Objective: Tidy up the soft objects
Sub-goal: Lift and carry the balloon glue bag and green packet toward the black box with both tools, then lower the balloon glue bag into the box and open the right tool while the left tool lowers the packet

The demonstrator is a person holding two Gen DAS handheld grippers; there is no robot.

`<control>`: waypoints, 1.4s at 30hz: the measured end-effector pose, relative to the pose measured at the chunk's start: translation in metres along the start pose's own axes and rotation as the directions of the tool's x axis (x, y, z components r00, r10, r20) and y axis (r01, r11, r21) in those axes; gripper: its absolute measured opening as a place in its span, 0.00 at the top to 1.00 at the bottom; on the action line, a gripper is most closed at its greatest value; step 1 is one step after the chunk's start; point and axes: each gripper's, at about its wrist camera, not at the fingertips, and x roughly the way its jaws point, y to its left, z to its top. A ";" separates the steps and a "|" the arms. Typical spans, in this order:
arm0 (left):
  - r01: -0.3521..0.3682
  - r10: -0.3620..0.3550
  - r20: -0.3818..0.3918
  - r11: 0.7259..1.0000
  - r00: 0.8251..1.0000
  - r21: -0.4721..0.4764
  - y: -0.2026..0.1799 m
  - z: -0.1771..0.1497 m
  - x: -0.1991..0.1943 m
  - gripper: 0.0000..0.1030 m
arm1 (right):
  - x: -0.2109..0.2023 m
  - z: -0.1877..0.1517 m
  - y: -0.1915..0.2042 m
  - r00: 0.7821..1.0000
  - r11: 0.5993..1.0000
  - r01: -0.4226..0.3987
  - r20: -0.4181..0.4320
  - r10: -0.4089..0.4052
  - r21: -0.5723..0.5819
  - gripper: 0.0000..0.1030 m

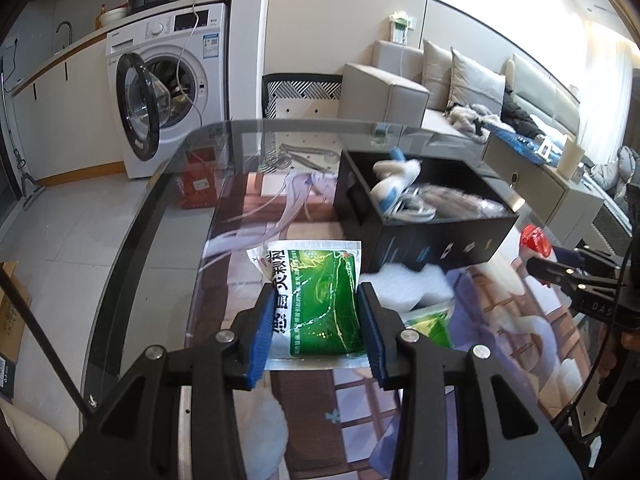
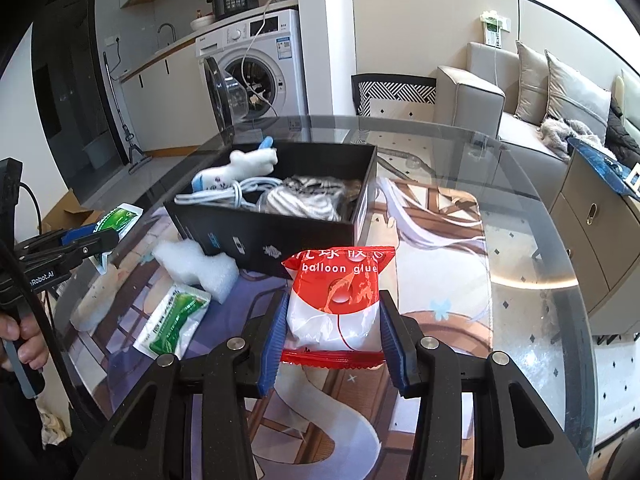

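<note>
Fingers of the left gripper (image 1: 316,320) are clamped on a green packet (image 1: 320,300), held above the glass bench (image 1: 168,208). The right gripper (image 2: 334,332) is clenched on a red-and-white balloon glue bag (image 2: 340,300), just in front of the black box (image 2: 280,236). A second green packet (image 2: 174,320) and a white foam piece (image 2: 196,266) lie on the bench beside the box.

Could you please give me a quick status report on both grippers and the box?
Left hand-held gripper shut on green packet. Right hand-held gripper shut on red glue packet. Black box ahead, partly filled. Foam piece lying before it.
</note>
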 end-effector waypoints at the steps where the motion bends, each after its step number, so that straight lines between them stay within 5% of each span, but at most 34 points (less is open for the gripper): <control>1: 0.004 -0.004 0.005 1.000 1.000 -0.001 -0.001 0.002 -0.001 0.62 | -0.001 0.002 -0.001 1.000 1.000 0.001 0.004 -0.001 0.000 0.57; 16: 0.072 -0.076 0.069 0.996 0.995 0.055 -0.035 0.040 -0.001 0.62 | -0.007 0.037 0.005 0.998 0.999 -0.021 0.065 0.023 -0.039 0.57; 42: 0.142 -0.147 0.033 0.983 0.989 0.114 -0.081 0.072 0.056 0.62 | 0.022 0.067 0.004 0.995 0.993 -0.068 0.066 0.075 -0.096 0.57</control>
